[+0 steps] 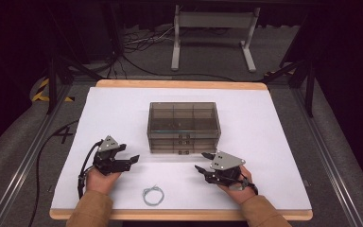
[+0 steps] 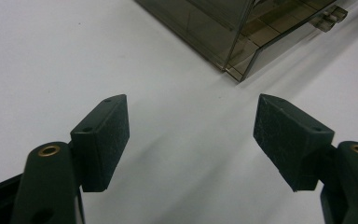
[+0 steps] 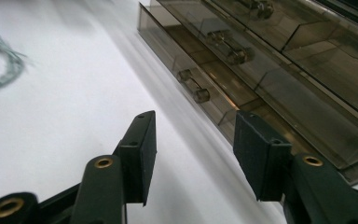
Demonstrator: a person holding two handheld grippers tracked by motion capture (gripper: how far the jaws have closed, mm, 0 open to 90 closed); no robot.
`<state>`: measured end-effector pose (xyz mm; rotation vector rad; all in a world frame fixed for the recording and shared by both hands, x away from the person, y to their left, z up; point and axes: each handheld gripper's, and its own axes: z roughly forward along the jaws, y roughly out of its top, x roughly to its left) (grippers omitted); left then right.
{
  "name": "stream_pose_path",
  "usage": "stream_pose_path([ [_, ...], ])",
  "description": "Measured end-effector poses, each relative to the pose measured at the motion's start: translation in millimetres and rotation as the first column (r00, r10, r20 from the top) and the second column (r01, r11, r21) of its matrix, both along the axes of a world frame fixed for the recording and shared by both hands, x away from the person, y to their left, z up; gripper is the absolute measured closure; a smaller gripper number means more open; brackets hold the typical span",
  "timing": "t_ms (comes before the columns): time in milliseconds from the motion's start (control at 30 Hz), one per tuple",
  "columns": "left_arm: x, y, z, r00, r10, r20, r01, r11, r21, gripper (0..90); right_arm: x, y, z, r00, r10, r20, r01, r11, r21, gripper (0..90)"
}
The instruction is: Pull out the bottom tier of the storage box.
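A smoky see-through drawer box stands in the middle of the white mat, its small handles facing me. Its lowest drawer juts out slightly past the ones above. A loose coil of pale wire lies near the front edge, between my hands. To the box's front left, my left gripper is open and angled toward its corner, with bare mat between its jaws. At the front right corner, my right gripper is open close to the lowest drawer's front, nothing between its jaws.
The mat lies on a wooden table whose edge runs along the front. Beyond the far edge stand a white table frame and cables on the floor. Black rails flank the table on both sides.
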<state>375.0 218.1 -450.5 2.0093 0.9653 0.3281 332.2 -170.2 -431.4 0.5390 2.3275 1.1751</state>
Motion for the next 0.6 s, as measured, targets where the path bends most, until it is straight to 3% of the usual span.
stream_pose_path([
  [100,0.2,0.0,-0.3,1.0000,0.000,-0.001,0.000,1.0000,-0.001,27.5,2.8,-3.5,1.1,0.9990,0.025,-0.038,-0.023,0.999,0.038,54.0],
  [200,0.2,-0.1,-0.4,1.0000,0.000,-0.005,0.000,1.0000,-0.002,27.5,5.7,-4.8,0.8,0.9959,0.046,-0.078,-0.043,0.998,0.044,55.8],
  [233,0.7,0.1,-0.5,1.0000,0.001,-0.005,-0.001,1.0000,-0.004,27.5,8.7,-5.9,1.0,0.9908,0.069,-0.116,-0.063,0.996,0.058,56.9],
  [367,1.3,0.8,-0.7,1.0000,0.003,-0.004,-0.003,0.9999,-0.011,27.5,10.4,-6.4,3.1,0.9854,0.092,-0.143,-0.084,0.995,0.062,59.4],
  [400,1.3,0.8,-0.9,1.0000,0.004,-0.004,-0.004,0.9999,-0.015,27.4,12.8,-7.3,4.8,0.9759,0.123,-0.180,-0.112,0.991,0.073,62.2],
  [467,1.1,0.8,-0.9,1.0000,0.004,-0.004,-0.004,0.9999,-0.015,27.4,14.5,-8.4,5.4,0.9712,0.136,-0.196,-0.123,0.989,0.078,62.9],
  [500,0.9,0.9,-0.8,1.0000,0.005,-0.004,-0.005,0.9999,-0.012,27.4,17.7,-10.4,6.7,0.9623,0.154,-0.224,-0.138,0.987,0.084,63.7],
  [600,0.5,0.8,-0.8,1.0000,0.006,-0.006,-0.006,0.9999,-0.012,27.4,19.2,-11.5,8.1,0.9590,0.160,-0.234,-0.146,0.986,0.074,63.8],
])
